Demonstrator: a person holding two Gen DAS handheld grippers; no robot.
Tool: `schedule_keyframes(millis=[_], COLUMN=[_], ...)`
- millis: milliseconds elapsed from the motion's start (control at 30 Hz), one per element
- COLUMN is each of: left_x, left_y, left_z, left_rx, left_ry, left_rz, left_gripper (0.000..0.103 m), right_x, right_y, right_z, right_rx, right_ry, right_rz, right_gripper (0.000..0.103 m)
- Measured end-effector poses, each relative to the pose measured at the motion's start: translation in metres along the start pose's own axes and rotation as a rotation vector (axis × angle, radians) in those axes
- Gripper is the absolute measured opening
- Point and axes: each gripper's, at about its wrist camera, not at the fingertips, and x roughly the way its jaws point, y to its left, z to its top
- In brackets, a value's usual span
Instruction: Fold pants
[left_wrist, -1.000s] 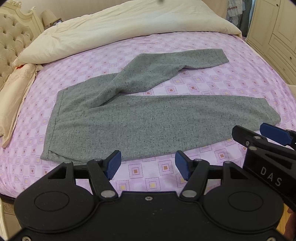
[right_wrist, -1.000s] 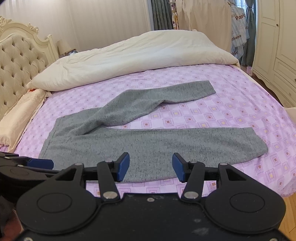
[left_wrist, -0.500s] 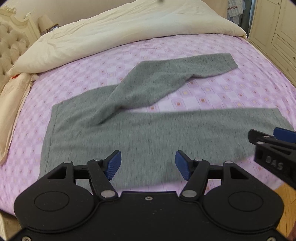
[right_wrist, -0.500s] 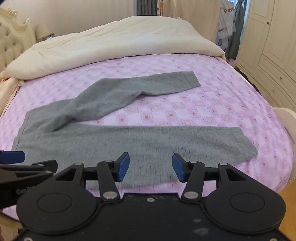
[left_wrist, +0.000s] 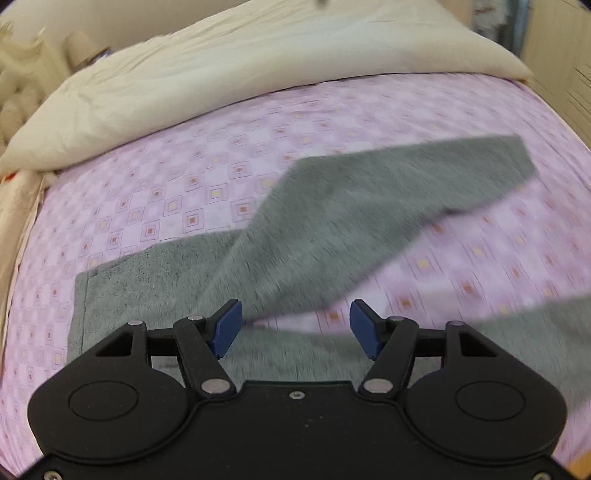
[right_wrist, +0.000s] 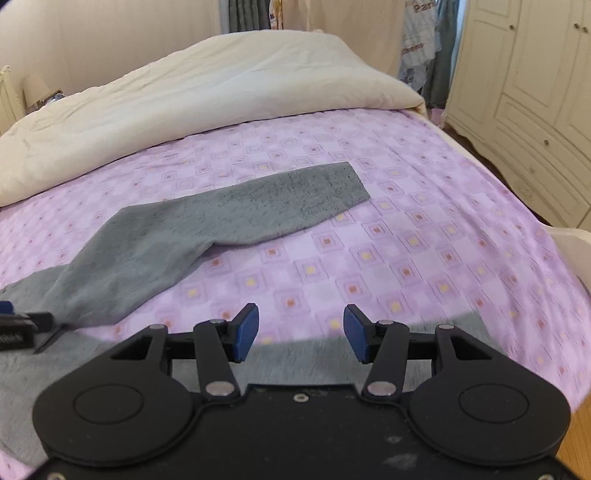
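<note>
Grey knit pants (left_wrist: 332, 229) lie spread on the purple patterned bed sheet (left_wrist: 177, 192), waistband to the left. The far leg (right_wrist: 258, 206) bends up and to the right; the near leg (right_wrist: 295, 354) runs along the bed's front edge, partly hidden under the grippers. My left gripper (left_wrist: 295, 330) is open and empty, over the crotch area where the legs split. My right gripper (right_wrist: 301, 332) is open and empty, above the near leg's upper edge. The left gripper's tip also shows at the right wrist view's left edge (right_wrist: 18, 325).
A cream duvet (right_wrist: 203, 85) is heaped along the back of the bed. A tufted headboard (left_wrist: 14, 96) and cream pillow are at left. A white wardrobe (right_wrist: 535, 92) stands at right, with hanging clothes (right_wrist: 424, 44) behind the bed.
Both grippers have moved forward over the bed, closer to the pants. The near leg has slid down under them in both views. Both stay open.
</note>
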Motion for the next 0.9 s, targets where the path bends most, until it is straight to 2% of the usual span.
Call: schedule_keyframes(millis=[167,233,333,467,567,767,800,833,867,900], left_x=[0.027,0.036,0.047,0.056,0.056,0.062,0.062,0.063,0.063,0.063], left_y=[-0.006,-0.015,-0.025,-0.043,-0.054,-0.07,-0.071,-0.073,-0.073,-0.074], left_z=[0.025,0.033,0.042,0.044,0.04,0.031,0.031,0.031,0.031,0.032], left_rx=[-0.069,-0.075,-0.098,-0.1,-0.101,-0.085,-0.076,-0.07,-0.065,-0.06], left_ry=[0.022,0.03,0.047,0.073,0.081,0.127,0.13,0.129,0.127,0.124], left_rz=[0.009,0.038,0.039,0.057,0.067,0.09,0.095,0.096,0.095,0.091], left_gripper=[0.065,0.064,0.064,0.064,0.064,0.064,0.064,0.064,0.064,0.064], right_x=[0.061,0.091,0.137,0.193,0.232,0.273,0.279,0.279,0.278,0.278], right_y=[-0.022,-0.034,-0.05,-0.066,-0.08,-0.093,-0.094,-0.095,-0.095,-0.095], right_z=[0.039,0.054,0.074,0.091,0.104,0.113,0.115,0.116,0.119,0.121], right_rx=[-0.058,-0.041,-0.007,0.012,0.086,0.173,0.181,0.184,0.183,0.177], right_ry=[-0.013,-0.008,-0.004,0.005,0.025,0.065,0.076,0.076,0.08,0.088], right_rz=[0.016,0.037,0.037,0.008,0.022,0.066,0.089,0.111,0.141,0.143], right_gripper=[0.054,0.052,0.051,0.05,0.051,0.052,0.049,0.039,0.003,0.005])
